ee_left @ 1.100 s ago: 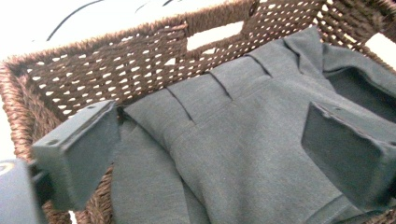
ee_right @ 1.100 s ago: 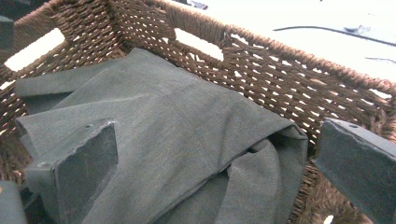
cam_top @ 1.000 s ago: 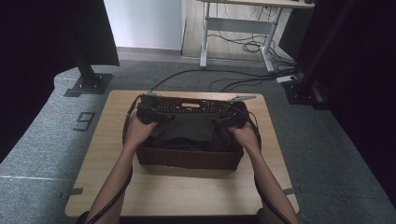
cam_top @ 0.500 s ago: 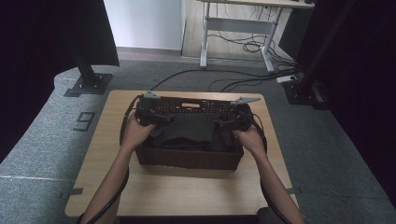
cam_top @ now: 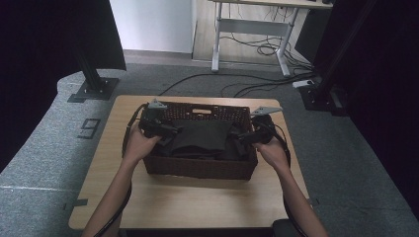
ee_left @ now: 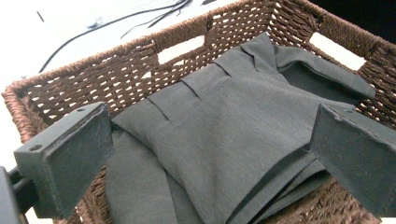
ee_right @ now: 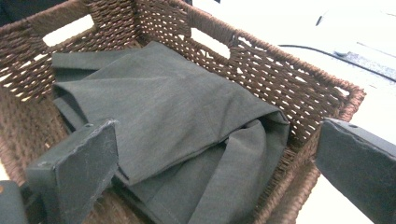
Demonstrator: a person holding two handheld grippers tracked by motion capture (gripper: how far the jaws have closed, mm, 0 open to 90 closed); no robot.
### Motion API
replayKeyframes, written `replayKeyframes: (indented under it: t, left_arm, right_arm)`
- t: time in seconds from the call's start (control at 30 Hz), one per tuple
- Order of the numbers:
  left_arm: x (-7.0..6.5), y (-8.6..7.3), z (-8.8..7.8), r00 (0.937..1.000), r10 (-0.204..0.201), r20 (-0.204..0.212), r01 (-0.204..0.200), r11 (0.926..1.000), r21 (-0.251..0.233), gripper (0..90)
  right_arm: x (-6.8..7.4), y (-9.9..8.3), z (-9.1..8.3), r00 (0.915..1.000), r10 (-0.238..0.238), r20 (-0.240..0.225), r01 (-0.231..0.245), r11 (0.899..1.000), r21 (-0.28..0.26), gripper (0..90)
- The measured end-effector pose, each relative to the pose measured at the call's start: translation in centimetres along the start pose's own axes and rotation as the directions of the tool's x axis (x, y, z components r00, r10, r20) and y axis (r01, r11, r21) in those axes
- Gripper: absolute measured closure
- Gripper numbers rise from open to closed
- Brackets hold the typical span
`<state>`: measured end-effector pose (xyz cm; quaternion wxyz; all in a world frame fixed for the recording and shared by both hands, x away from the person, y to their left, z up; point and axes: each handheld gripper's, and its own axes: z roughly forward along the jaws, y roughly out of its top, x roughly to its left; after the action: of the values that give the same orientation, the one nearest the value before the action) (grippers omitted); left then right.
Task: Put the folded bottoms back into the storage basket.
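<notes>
Both hand-held grippers spread over the folded dark garment (lower folds hidden) in wicker basket.

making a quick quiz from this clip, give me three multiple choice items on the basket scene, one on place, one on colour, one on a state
1. Where does the dark folded cloth lie?
A. inside the woven basket
B. on the bare table beside the basket
C. on the floor

2. What colour is the basket?
A. white
B. dark brown
C. blue

3. How do the jaws of the left gripper and the right gripper stand?
A. both shut on the cloth
B. one shut, one open
C. both open, gripping nothing

Answers:
1. A, the high view and both gripper views show the cloth within the basket walls.
2. B, the woven walls show dark brown in every view.
3. C, in each gripper view the two black jaws stand wide apart with the cloth beyond them, not pinched.
</notes>
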<state>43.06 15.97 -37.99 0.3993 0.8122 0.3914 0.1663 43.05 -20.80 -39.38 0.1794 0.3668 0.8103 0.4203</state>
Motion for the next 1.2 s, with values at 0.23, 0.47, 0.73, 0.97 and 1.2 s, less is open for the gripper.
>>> replayKeyframes:
  t: [0.23, 0.47, 0.73, 0.97, 1.2]
  left_arm:
    - [-0.3, -0.4, -1.3, 1.0, 0.009, 0.002, -0.009, 0.9999, -0.014, 0.0]
    - [-0.6, -1.1, -2.5, 0.9997, 0.023, -0.006, -0.023, 0.9996, -0.016, 0.0]
    - [-0.5, -2.5, -4.2, 0.9994, 0.029, -0.021, -0.03, 0.9992, -0.027, 0.0]
    - [-0.6, -3.9, -6.1, 0.9986, 0.04, -0.035, -0.042, 0.9981, -0.045, 0.0]
    - [-0.3, -5.8, -7.0, 0.9987, 0.035, -0.038, -0.037, 0.9977, -0.056, 0.0]
  right_arm:
    - [0.5, -0.5, -1.4, 1.0, -0.01, 0.0, 0.01, 1.0, -0.011, 0.0]
    - [0.7, -1.1, -2.9, 1.0, -0.008, -0.001, 0.008, 1.0, -0.024, 0.0]
    - [0.9, -2.2, -4.8, 1.0, -0.005, 0.008, 0.005, 0.999, -0.031, 0.0]
    - [0.9, -3.4, -6.3, 0.9997, 0.012, 0.02, -0.011, 0.999, -0.044, 0.0]
    - [0.9, -4.8, -7.6, 0.9992, 0.016, 0.038, -0.014, 0.999, -0.052, 0.0]
